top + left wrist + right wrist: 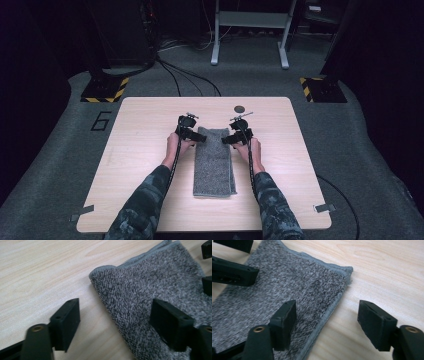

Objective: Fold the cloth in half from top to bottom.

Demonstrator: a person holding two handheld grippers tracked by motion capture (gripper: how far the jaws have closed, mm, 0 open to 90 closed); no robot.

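Observation:
A grey towel [214, 162], folded into a long strip, lies on the middle of the wooden table [145, 130]. My left gripper [198, 136] is at its far left corner and my right gripper [226, 140] at its far right corner, both low over the table. In the left gripper view the left gripper [116, 320] is open, one jaw over bare wood, the other over the towel [150, 282]. In the right gripper view the right gripper [327, 322] is open astride the towel [287, 287] edge. No pad presses the cloth.
A small dark disc [240, 108] lies on the table beyond the right gripper. Tape tabs [82, 212] mark the table's near corners. Cables [185, 75], striped floor bases [105, 90] and a white frame [250, 30] stand on the carpet behind.

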